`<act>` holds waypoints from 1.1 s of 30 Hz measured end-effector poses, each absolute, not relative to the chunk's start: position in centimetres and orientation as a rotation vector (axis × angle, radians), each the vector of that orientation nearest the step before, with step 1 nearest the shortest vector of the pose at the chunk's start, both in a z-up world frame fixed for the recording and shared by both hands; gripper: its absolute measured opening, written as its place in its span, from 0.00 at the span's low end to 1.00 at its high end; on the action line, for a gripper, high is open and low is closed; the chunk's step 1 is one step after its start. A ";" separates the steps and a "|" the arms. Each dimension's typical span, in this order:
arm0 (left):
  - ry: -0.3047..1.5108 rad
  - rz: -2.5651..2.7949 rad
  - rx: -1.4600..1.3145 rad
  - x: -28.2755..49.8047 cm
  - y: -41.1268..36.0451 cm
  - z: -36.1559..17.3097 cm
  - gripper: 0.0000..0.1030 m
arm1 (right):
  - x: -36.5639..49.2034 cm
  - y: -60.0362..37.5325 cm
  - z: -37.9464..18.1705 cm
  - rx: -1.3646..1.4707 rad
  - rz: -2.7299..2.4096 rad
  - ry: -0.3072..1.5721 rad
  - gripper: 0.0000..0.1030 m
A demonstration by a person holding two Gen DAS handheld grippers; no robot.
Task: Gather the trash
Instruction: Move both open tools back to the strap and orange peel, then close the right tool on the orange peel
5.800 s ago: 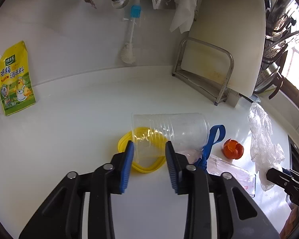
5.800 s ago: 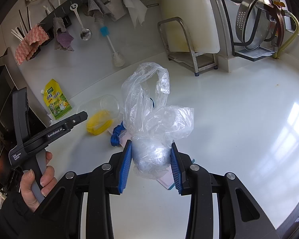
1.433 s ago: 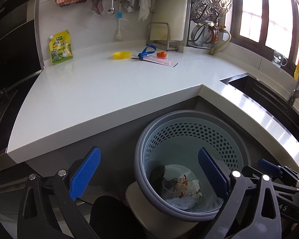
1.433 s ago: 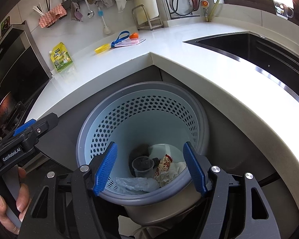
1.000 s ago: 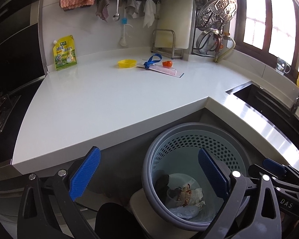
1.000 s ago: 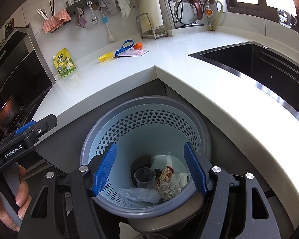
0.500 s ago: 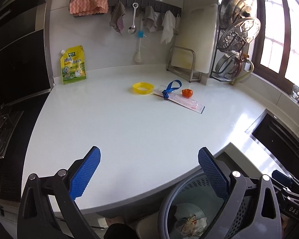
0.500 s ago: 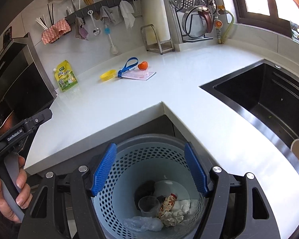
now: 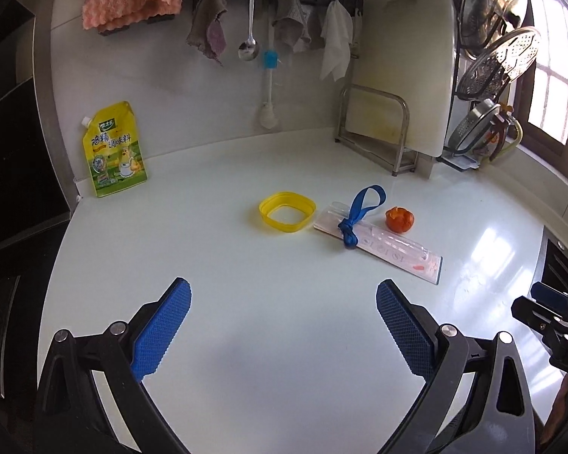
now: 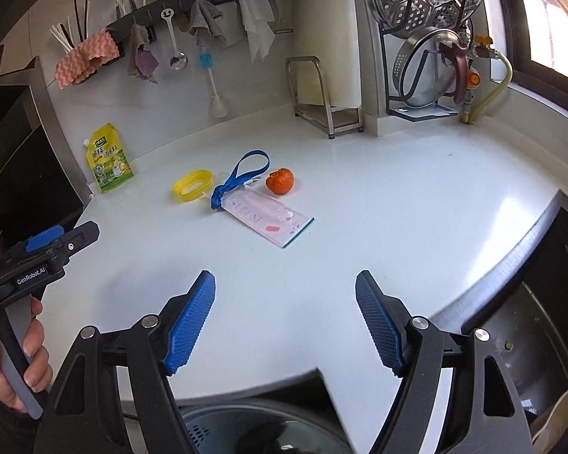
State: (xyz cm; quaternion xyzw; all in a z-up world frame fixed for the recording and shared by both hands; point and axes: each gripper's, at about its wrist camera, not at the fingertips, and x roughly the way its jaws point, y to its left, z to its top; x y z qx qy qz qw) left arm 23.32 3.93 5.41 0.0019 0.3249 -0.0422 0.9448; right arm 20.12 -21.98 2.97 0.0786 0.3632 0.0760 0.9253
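On the white counter (image 9: 246, 302) lie a yellow plastic ring (image 9: 287, 212), a clear flat package (image 9: 390, 246) with a blue strap (image 9: 359, 212) on it, and an orange peel ball (image 9: 399, 219). They also show in the right wrist view: ring (image 10: 192, 185), package (image 10: 269, 221), strap (image 10: 238, 178), peel (image 10: 280, 180). My left gripper (image 9: 284, 325) is open and empty above the near counter. My right gripper (image 10: 286, 321) is open and empty over the counter's front edge. The grey-blue trash basket (image 10: 246, 427) sits below it.
A yellow seasoning pouch (image 9: 113, 151) leans on the back wall. A cutting board rack (image 9: 378, 132) and pot lid rack (image 10: 428, 56) stand at the back right. Cloths and a spoon hang on a wall rail (image 9: 253, 22). A black sink (image 10: 541, 302) lies right.
Both grippers have risen from over the trash basket and moved forward over the counter. The basket has dropped out of the left view. Both stay open and empty.
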 end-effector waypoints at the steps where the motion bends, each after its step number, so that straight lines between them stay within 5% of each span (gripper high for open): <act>1: 0.669 -0.086 -0.004 24.5 4.0 5.3 0.94 | 21.3 -22.0 2.9 0.166 0.155 0.752 0.71; 15: 0.741 -0.039 -0.057 36.6 4.7 2.2 0.94 | 33.5 -20.6 0.0 0.124 0.198 0.849 0.71; 33: 0.773 -0.035 -0.035 36.5 3.9 0.7 0.94 | 40.4 -19.2 -2.4 0.086 0.173 0.942 0.71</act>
